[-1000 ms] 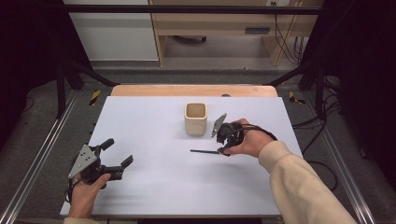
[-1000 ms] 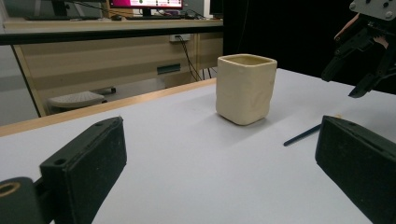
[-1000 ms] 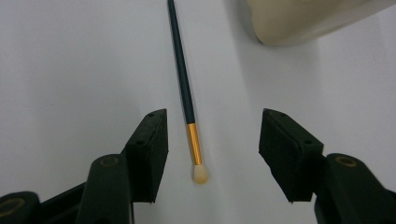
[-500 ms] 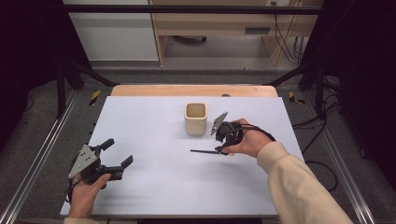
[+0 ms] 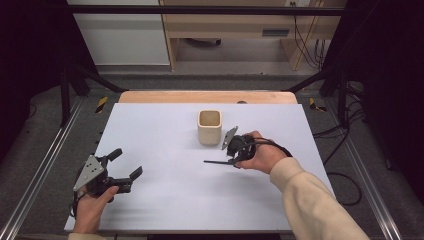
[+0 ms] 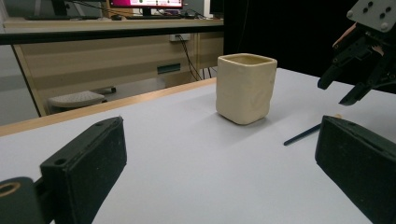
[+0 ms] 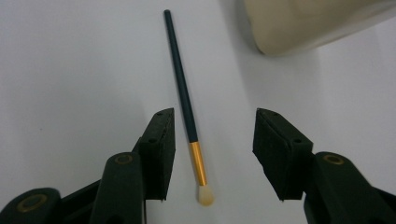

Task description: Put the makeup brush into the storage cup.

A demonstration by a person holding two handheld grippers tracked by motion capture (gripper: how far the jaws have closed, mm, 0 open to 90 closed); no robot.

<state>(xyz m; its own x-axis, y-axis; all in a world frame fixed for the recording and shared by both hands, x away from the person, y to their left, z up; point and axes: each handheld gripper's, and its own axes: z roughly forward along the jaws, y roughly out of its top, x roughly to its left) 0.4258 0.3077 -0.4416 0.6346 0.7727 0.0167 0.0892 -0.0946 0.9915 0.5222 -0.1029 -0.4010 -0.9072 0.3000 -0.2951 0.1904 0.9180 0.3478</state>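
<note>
A thin brush (image 7: 183,88) is seen lying flat on the white tabletop (image 5: 165,200), just beside a cream cup (image 5: 209,127). The brush has a long dark handle, a gold band and a small pale tuft at one end. It looks very light and stiff, and its round handle may roll or slip. The tuft looks soft and should not be squashed. The best place to hold it is judged to be the dark handle just above the gold band.

The right claw (image 7: 212,154) is held low over the brush, with one jaw on each side of the gold band. Its jaws have just been closing, and the brush lies between them. They are half wide and the brush is not yet touched.

The cup stands upright and looks hard and heavier than the brush.

The left claw (image 5: 126,164) is kept well apart, near the front left of the tabletop. Its jaws are wide and nothing is held.
</note>
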